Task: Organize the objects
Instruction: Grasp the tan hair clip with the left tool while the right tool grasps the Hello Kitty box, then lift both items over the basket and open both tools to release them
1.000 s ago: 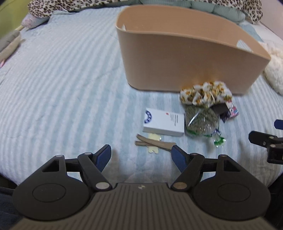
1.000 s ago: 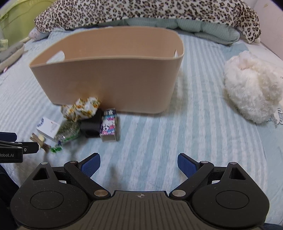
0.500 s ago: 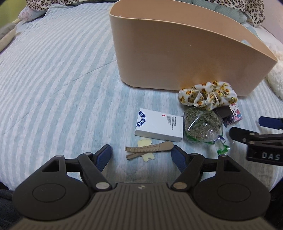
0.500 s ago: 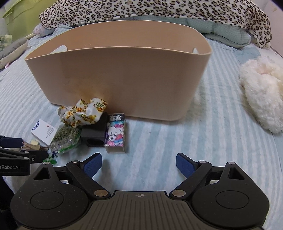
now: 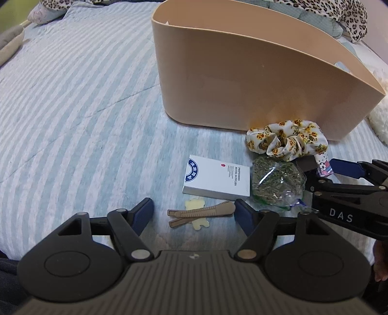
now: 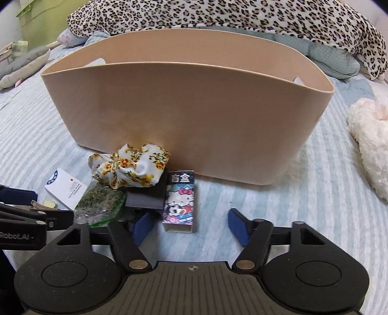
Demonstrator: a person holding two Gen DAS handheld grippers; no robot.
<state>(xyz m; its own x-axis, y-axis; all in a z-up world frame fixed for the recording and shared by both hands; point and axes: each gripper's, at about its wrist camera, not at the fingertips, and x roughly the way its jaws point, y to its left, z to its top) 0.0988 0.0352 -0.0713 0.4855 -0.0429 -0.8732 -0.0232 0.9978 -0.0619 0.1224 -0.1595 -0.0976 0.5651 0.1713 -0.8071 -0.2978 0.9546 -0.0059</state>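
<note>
A tan hair clip [image 5: 201,213] on a yellow bear shape lies on the striped bedspread between the fingers of my left gripper [image 5: 194,214]. Its jaws are closing and the pads stand clear of the clip. Beyond it lie a white box [image 5: 217,178], a bag of green herbs [image 5: 276,179] and a floral scrunchie [image 5: 286,140]. My right gripper [image 6: 191,225] hangs over a cartoon-printed box [image 6: 179,206]. Those jaws are closing too, with the box's near end between the pads, untouched. A dark block [image 6: 145,196] sits beside that box.
A tall tan bin [image 6: 184,101] stands just behind the items, its inside hidden. A white fluffy toy [image 6: 368,145] lies at the right and a leopard-print blanket [image 6: 218,17] at the back. The two grippers sit close together, side by side.
Both grippers have come down and closer to the items. The right one shifted left over the cartoon box and its jaws narrowed a lot. The left jaws narrowed slightly around the clip.
</note>
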